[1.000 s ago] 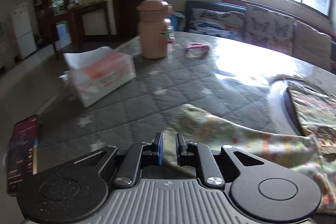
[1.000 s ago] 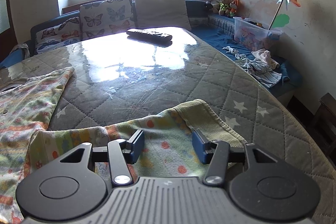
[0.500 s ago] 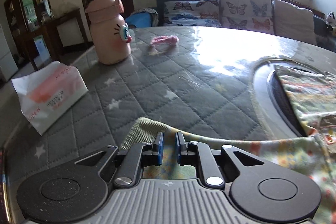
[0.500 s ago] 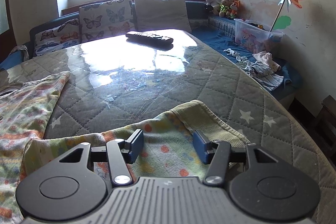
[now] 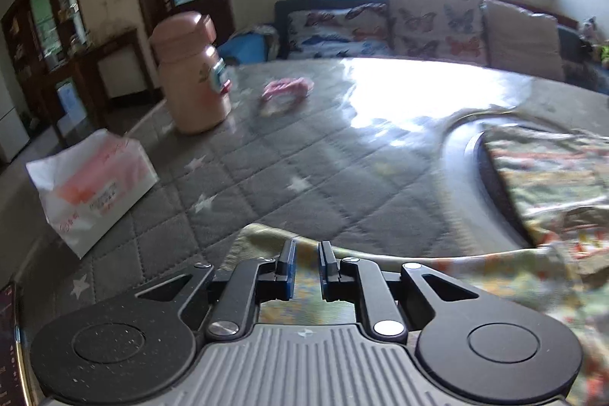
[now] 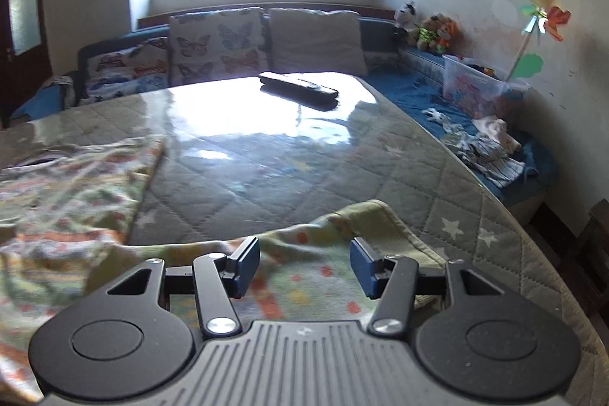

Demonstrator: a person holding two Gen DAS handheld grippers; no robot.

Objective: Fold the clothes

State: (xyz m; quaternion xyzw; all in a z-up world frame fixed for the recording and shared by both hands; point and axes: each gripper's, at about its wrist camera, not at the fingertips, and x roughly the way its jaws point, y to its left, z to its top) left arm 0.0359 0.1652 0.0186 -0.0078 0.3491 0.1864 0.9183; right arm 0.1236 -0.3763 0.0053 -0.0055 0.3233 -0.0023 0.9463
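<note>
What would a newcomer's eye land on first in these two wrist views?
Probably the patterned garment sprawled over the quilted grey table, its near edge running under both cameras. Next, the left hand-held gripper, nearly shut over a ribbed cuff, and the right hand-held gripper, wide open above the other. The pink flask stands far left.

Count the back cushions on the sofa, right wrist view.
3: a butterfly-print cushion at the left end, a second butterfly-print cushion right of it, a plain beige cushion rightmost. Others may be hidden behind the table.
</note>
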